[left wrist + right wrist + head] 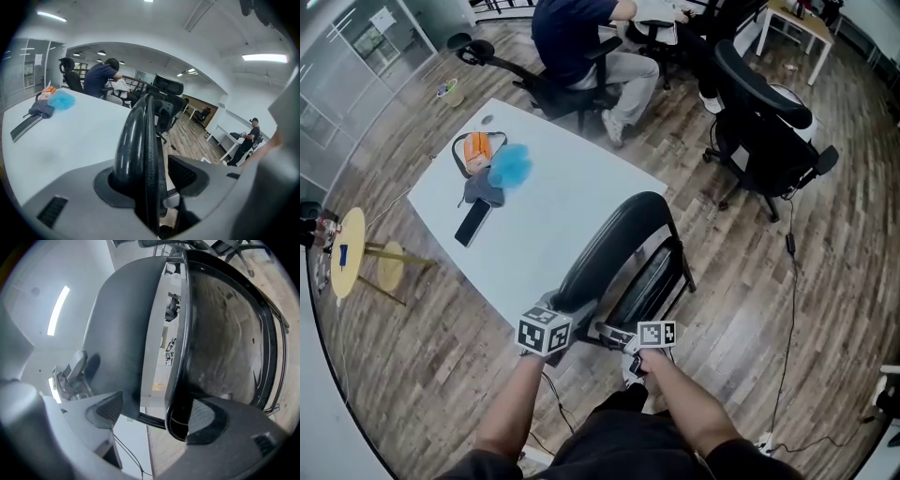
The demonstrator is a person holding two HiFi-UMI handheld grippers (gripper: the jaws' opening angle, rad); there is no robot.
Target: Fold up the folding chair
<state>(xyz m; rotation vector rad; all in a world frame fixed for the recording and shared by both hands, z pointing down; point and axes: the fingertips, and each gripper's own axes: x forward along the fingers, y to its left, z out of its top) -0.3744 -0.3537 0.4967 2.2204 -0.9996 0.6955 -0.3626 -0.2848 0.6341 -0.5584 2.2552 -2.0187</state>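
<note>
Beside the big white desk (553, 202), on the wooden floor (750, 309), stands the one black plastic folding chair with thin metal legs (614, 244), its seat tipped up close to its back. The left gripper (150, 180) has its jaws part way apart, holding the curved edge of the back, and the right gripper (157, 413) has its jaws pressing on the back and the seat rim together. The chair looks stiff, smooth and a bit slippery, not too heavy, so its hard edges are good places to hold; I count one chair, two grippers and one desk.
</note>
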